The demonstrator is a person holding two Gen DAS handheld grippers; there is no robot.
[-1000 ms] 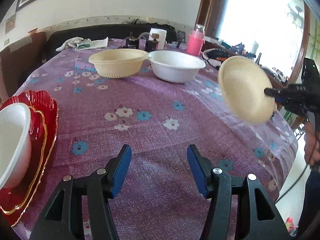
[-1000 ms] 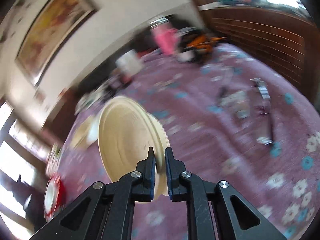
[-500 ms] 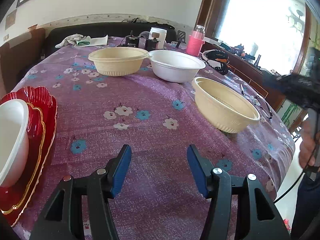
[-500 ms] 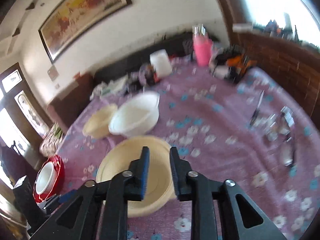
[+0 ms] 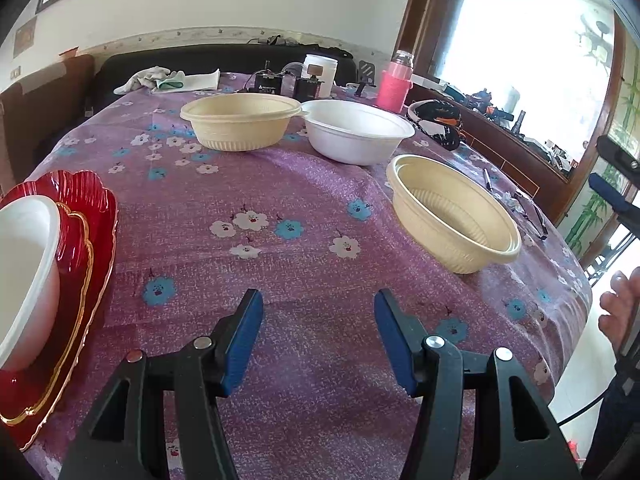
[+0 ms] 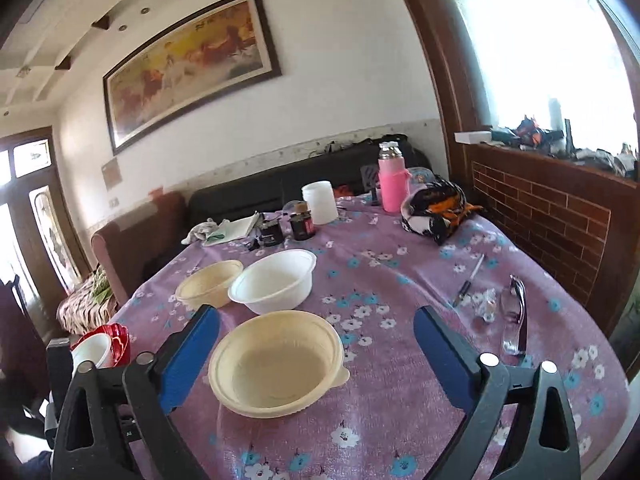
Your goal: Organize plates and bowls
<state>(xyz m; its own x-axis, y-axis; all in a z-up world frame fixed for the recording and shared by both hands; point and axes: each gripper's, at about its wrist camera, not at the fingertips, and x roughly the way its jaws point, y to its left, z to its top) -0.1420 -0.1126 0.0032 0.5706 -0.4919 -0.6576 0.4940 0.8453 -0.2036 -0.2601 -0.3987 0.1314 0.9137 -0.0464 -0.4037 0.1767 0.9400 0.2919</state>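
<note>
A cream bowl (image 5: 454, 212) stands upright on the purple flowered tablecloth (image 5: 304, 184), also in the right wrist view (image 6: 276, 364). Behind it stand a white bowl (image 5: 358, 130) (image 6: 276, 280) and a second cream bowl (image 5: 240, 120) (image 6: 210, 282). At the left edge a small white bowl (image 5: 24, 276) sits on stacked red plates (image 5: 86, 236) (image 6: 118, 338). My left gripper (image 5: 318, 336) is open and empty above the cloth. My right gripper (image 6: 316, 356) is open and empty, just behind the near cream bowl.
At the table's far side stand a pink bottle (image 6: 392, 184), a white jar (image 6: 320, 202), dark jars (image 6: 302, 226), a cloth (image 5: 168, 80) and a patterned bag (image 6: 436, 208). A pen (image 6: 470, 280) and glasses (image 6: 514, 312) lie at the right.
My right gripper set the tilted cream bowl down upright on the cloth, opened wide and drew back. The left gripper has not moved.
</note>
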